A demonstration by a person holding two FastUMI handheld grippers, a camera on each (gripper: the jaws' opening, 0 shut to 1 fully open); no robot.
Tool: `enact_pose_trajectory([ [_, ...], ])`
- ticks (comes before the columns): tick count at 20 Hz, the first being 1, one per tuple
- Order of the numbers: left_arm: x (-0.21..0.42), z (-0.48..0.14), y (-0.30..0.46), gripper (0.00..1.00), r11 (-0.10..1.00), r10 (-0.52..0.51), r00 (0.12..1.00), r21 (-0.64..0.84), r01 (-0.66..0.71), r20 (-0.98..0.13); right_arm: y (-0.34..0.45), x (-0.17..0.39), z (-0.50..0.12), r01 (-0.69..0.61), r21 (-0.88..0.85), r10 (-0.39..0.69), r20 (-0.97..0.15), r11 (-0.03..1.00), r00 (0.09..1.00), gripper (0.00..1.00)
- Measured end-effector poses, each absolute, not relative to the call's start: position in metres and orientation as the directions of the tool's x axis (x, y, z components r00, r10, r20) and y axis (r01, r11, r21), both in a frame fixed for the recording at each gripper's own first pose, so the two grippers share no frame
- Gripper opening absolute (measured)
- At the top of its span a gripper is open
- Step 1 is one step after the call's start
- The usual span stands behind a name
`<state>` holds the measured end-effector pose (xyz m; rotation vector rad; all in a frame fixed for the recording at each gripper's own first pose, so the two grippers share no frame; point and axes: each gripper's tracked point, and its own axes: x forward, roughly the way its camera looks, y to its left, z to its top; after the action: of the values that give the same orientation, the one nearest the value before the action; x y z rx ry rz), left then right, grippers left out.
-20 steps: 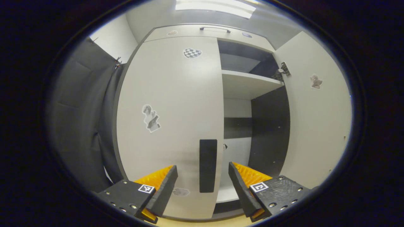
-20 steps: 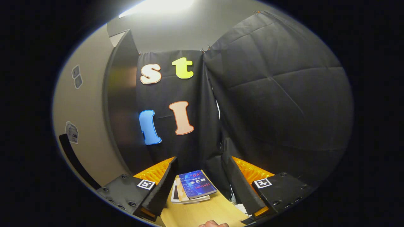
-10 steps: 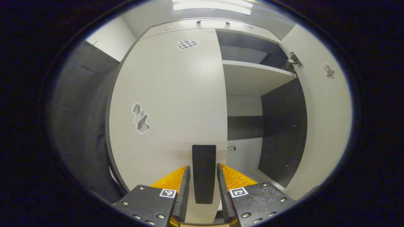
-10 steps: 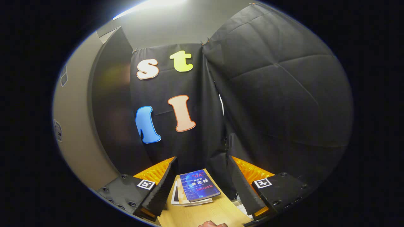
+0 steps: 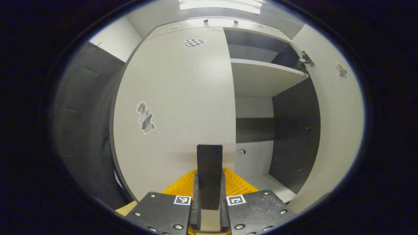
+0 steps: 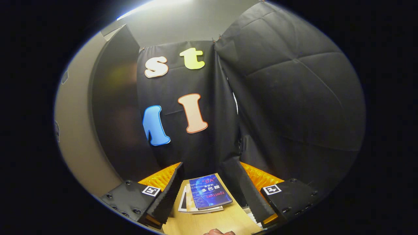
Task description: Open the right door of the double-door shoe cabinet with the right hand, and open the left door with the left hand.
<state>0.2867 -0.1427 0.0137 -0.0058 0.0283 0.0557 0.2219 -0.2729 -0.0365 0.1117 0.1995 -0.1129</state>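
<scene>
L gripper [image 5: 209, 212] jaws pinch left door [image 5: 176, 98] handle [image 5: 209, 173], sticking up at 12 o'clock between them. R gripper [image 6: 210, 192] jaws spread, books [image 6: 209, 194] at 12 between.

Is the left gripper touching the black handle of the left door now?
Touching. In the left gripper view, the left gripper has both fingers closed against the sides of the black handle on the left door, with no gap visible.
</scene>
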Motion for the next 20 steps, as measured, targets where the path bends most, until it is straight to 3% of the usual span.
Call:
enact_pose_trajectory([
  [1,0.285,0.013,-0.142,0.24,0.998,0.057,0.998,0.006,-0.057,-0.03,-0.273,0.222,-0.037,0.122,0.107,-0.099,-0.204,0.987,0.974,0.92],
  [3,0.285,0.011,-0.141,0.11,0.998,0.063,0.997,0.005,-0.062,-0.036,-0.27,0.221,-0.034,0.121,0.122,-0.096,-0.198,0.985,0.976,0.92],
  [4,0.284,0.015,-0.143,0.11,0.998,0.059,0.998,-0.006,-0.059,-0.033,-0.269,0.221,-0.033,0.122,0.127,-0.095,-0.196,0.984,0.976,0.92],
  [5,0.285,0.012,-0.142,0.04,0.999,0.051,0.998,-0.015,-0.052,-0.037,-0.268,0.218,-0.032,0.12,0.131,-0.094,-0.193,0.984,0.977,0.92],
  [11,0.266,0.015,-0.142,0.05,0.999,0.0,1.0,-0.039,-0.001,-0.031,-0.257,0.185,-0.01,0.148,0.102,-0.132,-0.148,0.984,0.98,0.92],
  [12,0.261,0.017,-0.141,0.05,0.999,-0.013,0.999,-0.038,0.012,-0.032,-0.254,0.176,-0.006,0.157,0.095,-0.143,-0.141,0.983,0.98,0.98],
  [20,0.212,0.027,-0.123,0.04,0.991,-0.131,0.991,-0.044,0.13,-0.03,-0.22,0.084,0.011,0.251,0.093,-0.241,-0.111,0.963,0.964,0.98],
])
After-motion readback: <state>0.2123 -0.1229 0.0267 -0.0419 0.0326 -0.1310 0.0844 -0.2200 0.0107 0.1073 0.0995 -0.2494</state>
